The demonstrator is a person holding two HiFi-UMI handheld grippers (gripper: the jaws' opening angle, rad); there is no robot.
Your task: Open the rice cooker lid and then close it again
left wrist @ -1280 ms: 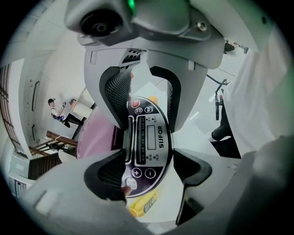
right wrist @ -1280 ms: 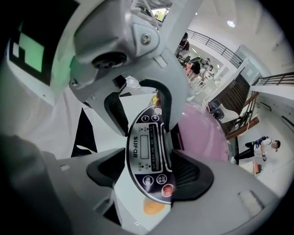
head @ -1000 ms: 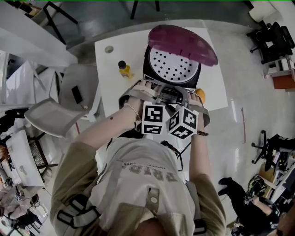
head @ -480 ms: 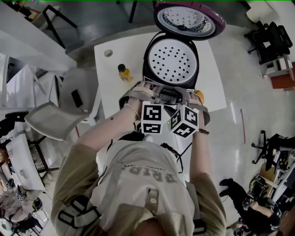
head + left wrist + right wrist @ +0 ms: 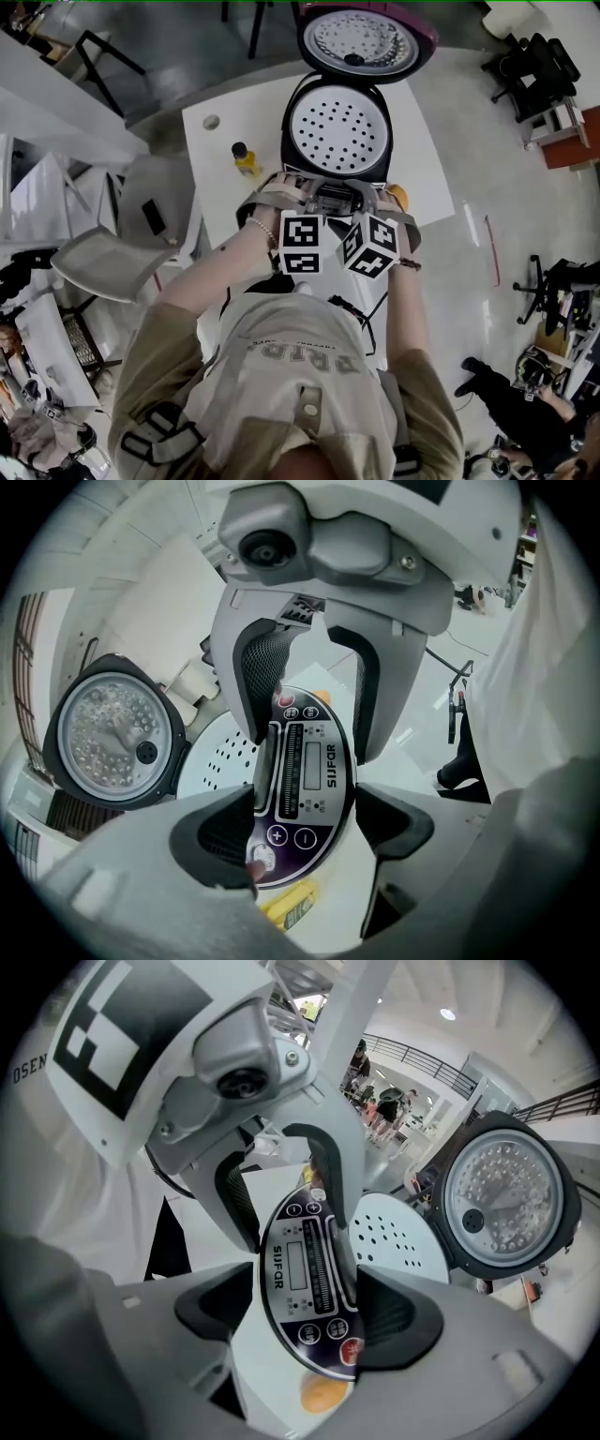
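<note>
The left gripper (image 5: 305,832) and right gripper (image 5: 300,1312) stand with jaws wide, gripping nothing, straddling the glossy black control panel (image 5: 305,771), probably for its lid release. Beyond, the round black rice cooker (image 5: 337,131) on the white table (image 5: 234,117) has its purple lid (image 5: 364,39) upright, open.

The white table (image 5: 427,159) bears a rice cooker (image 5: 337,131), yellow bottle (image 5: 246,161) and orange object (image 5: 397,194).
</note>
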